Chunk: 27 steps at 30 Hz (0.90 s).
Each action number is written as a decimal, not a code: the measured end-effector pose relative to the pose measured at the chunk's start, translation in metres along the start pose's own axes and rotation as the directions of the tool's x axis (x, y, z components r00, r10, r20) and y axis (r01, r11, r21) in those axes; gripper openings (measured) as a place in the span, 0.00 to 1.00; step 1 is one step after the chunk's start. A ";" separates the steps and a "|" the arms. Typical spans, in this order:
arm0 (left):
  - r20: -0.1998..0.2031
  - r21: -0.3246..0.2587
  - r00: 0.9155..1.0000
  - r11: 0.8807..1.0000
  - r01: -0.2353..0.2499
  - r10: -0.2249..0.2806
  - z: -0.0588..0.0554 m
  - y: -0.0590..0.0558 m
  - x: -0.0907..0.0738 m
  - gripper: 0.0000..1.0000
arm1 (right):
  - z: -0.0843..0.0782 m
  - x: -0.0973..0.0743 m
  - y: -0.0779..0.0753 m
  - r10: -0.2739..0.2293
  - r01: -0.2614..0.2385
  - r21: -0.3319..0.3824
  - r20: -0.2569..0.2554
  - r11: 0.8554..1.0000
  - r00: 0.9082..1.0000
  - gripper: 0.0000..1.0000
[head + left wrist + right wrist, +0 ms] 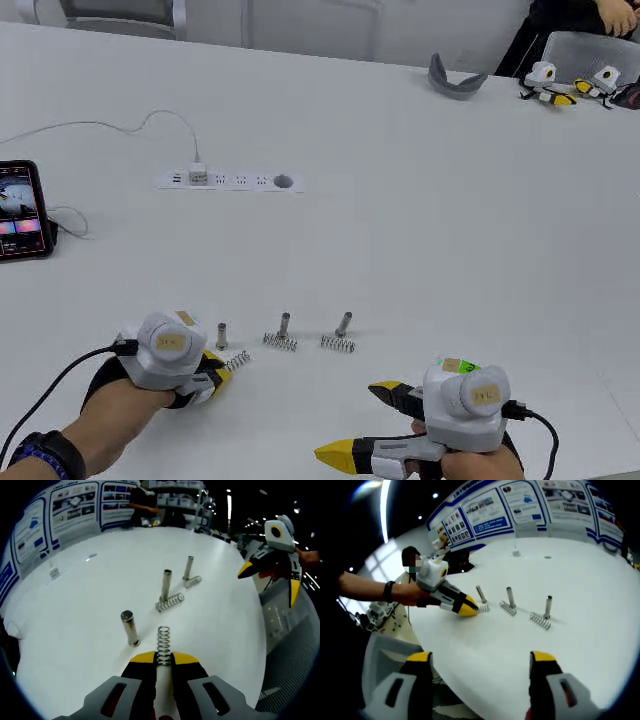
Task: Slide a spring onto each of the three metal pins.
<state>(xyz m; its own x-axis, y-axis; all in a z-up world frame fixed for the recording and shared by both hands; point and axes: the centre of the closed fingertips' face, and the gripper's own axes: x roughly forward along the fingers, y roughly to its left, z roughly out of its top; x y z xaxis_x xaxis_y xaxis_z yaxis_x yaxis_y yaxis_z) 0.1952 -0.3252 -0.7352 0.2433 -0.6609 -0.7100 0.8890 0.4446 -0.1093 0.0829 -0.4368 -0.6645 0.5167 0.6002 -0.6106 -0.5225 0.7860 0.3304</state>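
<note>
No pin carries a spring yet, so the task is judged to be at its first step. In the head view three metal pins stand upright in a row on the white counter [400,220], in the lower middle of the frame: the left pin [221,335], the middle pin [284,324] and the right pin [343,323]. All three are bare. The first loose spring [280,342] lies flat at the foot of the middle pin. The second loose spring [338,344] lies likewise at the foot of the right pin. Whether either spring touches its pin cannot be told.

The left gripper [222,368] is seen at the lower left of the head view, just beside the left pin. In the left gripper view its fingers [145,657] are clamped together on one end of the held spring [163,641]. The spring juts forward from the tips, with its free end near the left pin but not over the pin's top. This spring is thus picked up but not threaded.

The right gripper [360,422] is held at the lower right of the head view, well apart from the pins. Its fingers are spread wide with nothing between them, as the right gripper view confirms.

By this judgement, the held spring remains to be brought over the left pin and slid down. The two loose springs must then be lifted and fitted to the other pins.
</note>
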 end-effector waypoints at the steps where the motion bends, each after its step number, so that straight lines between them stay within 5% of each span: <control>1: -0.003 0.002 1.000 1.000 0.000 0.000 -0.001 -0.001 -0.001 0.11 | 0.000 0.000 0.000 0.001 -0.001 0.000 0.000 1.000 1.000 0.80; 12: 0.028 -0.048 0.999 0.999 -0.017 0.019 -0.007 -0.004 -0.018 0.11 | 0.000 0.002 0.004 0.009 -0.009 0.017 0.008 1.000 1.000 0.79; 27: 0.049 -0.034 0.998 0.999 -0.038 0.040 -0.023 -0.007 -0.062 0.11 | -0.001 0.005 0.007 0.027 -0.027 0.039 0.010 0.999 1.000 0.78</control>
<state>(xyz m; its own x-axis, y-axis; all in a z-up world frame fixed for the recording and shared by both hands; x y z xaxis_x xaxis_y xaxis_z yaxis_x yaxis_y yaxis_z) 0.1654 -0.2736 -0.7067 0.2974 -0.6717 -0.6785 0.8656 0.4896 -0.1053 0.0815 -0.4283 -0.6663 0.5097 0.6223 -0.5941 -0.5097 0.7747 0.3743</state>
